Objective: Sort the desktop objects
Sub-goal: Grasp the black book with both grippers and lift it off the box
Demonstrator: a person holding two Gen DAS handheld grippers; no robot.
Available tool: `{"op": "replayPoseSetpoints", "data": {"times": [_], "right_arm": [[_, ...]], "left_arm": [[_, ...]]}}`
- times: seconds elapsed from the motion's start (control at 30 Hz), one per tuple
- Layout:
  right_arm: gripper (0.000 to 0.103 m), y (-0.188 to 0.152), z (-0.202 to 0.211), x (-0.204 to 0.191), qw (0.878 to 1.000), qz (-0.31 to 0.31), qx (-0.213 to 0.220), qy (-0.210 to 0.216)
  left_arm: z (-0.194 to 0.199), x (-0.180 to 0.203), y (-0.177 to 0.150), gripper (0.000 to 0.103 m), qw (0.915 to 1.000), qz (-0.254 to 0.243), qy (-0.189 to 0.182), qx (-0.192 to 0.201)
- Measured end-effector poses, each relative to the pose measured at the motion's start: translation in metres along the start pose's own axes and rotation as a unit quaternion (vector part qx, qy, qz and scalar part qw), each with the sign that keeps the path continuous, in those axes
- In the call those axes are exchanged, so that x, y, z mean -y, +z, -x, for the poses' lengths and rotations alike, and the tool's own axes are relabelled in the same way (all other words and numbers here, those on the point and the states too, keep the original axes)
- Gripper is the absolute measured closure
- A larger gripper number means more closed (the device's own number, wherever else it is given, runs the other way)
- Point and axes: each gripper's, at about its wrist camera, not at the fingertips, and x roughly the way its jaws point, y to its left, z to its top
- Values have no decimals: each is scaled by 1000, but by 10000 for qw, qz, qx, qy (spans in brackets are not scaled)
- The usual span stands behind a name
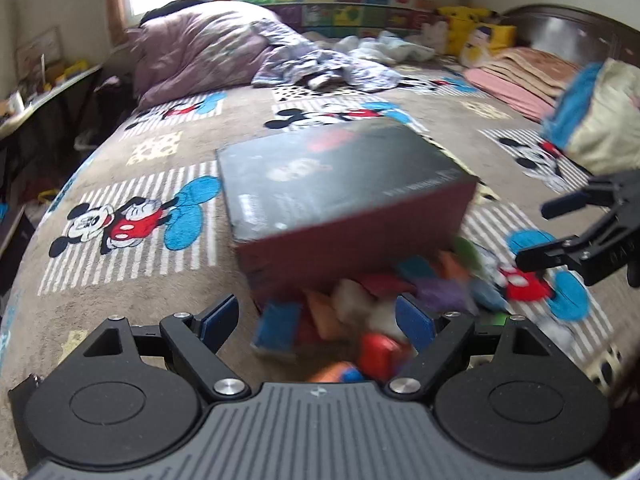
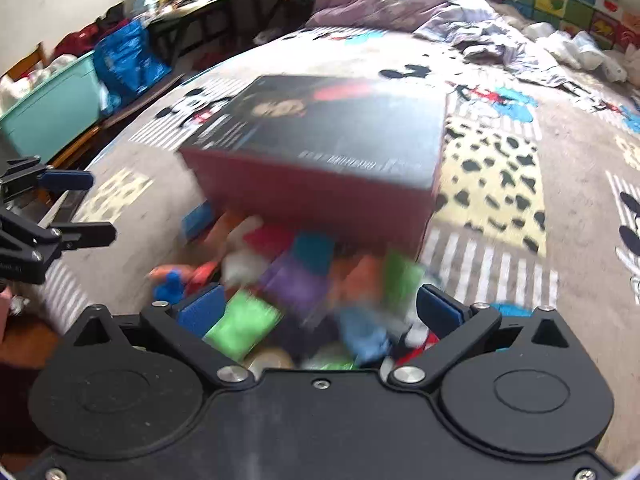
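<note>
A dark box with red sides (image 1: 344,196) lies upside down and tilted on the bed, also in the right wrist view (image 2: 332,148). A blurred pile of coloured blocks (image 1: 372,304) spills from under its near edge, also in the right wrist view (image 2: 296,284). My left gripper (image 1: 320,320) is open just in front of the pile, holding nothing; it also shows in the right wrist view (image 2: 80,208). My right gripper (image 2: 320,312) is open over the pile, holding nothing; it also shows at the right in the left wrist view (image 1: 540,236).
The bed has a Mickey Mouse blanket (image 1: 132,220). A purple duvet (image 1: 200,52) and crumpled clothes (image 1: 324,64) lie at the far end. Folded blankets (image 1: 528,72) lie at the right. A teal bin (image 2: 52,108) and a blue bag (image 2: 124,56) stand beside the bed.
</note>
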Motion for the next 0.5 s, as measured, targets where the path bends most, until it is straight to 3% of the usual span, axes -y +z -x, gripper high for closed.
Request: {"op": "replayPoseSetpoints", "data": {"times": [0.2,0.5], "right_arm": [[1,27,-30,33,9969,-628,417,-235],[1,58,-72,58,9909,-1091,692,-368]], "left_arm": [[-52,-37,24,18,9975,680,-172,-18],[-110,-54,44,18,9956,901,-252,-42]]}}
